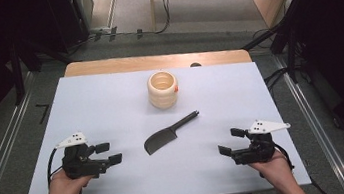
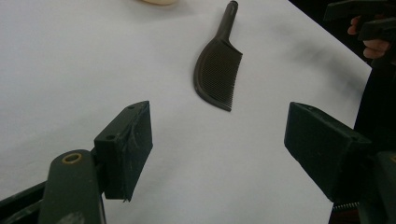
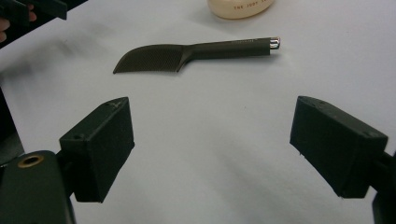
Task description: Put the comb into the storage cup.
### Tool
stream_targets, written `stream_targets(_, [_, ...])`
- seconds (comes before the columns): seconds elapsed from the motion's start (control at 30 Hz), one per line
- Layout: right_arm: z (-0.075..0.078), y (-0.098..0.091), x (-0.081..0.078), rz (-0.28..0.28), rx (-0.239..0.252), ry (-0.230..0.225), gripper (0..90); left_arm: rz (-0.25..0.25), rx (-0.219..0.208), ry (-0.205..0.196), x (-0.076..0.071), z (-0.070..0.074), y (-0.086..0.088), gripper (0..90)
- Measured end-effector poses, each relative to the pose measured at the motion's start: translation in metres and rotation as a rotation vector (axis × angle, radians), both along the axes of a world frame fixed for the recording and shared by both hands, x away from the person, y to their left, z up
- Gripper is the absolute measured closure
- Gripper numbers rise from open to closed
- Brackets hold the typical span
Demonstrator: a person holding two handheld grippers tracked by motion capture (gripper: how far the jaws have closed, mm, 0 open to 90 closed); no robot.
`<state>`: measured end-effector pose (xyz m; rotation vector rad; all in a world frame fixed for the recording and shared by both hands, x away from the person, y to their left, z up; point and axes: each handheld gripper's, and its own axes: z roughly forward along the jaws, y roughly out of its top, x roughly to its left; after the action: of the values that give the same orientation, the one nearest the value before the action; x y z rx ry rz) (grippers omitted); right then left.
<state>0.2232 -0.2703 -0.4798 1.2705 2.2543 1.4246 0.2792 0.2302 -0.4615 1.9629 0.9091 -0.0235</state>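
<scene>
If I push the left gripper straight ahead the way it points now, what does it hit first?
Probably the comb: it lies flat on the table just ahead of the open left gripper, toothed end nearest. Depth is uncertain.

The high view looks from above the person's side of the table, facing forward and down. It sits far off, so the whole white table fits in it, with floor all around.

The left gripper view rides low on the left gripper, close to the tabletop. It looks along its own two jaws toward 2 o'clock on the table.

The right gripper view rides low on the right gripper, also close to the table, and looks toward 10 o'clock.

All three views share the middle of the table, where the dark comb lies. Each gripper view also catches the other gripper in a top corner.
</scene>
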Motion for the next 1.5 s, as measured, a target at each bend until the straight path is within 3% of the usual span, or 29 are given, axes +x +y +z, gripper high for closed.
stream_targets(0.37, [-0.0028,-0.0015,0.0061,-0.006,0.017,0.015,11.8,0.007,0.007,0.014,0.0023,-0.0019,0.0006,24.1])
stream_targets(1.5, [-0.0040,-0.0055,0.0032,-0.017,0.036,0.026,12.3,-0.008,0.005,-0.007,0.0042,-0.0001,-0.0057,24.1])
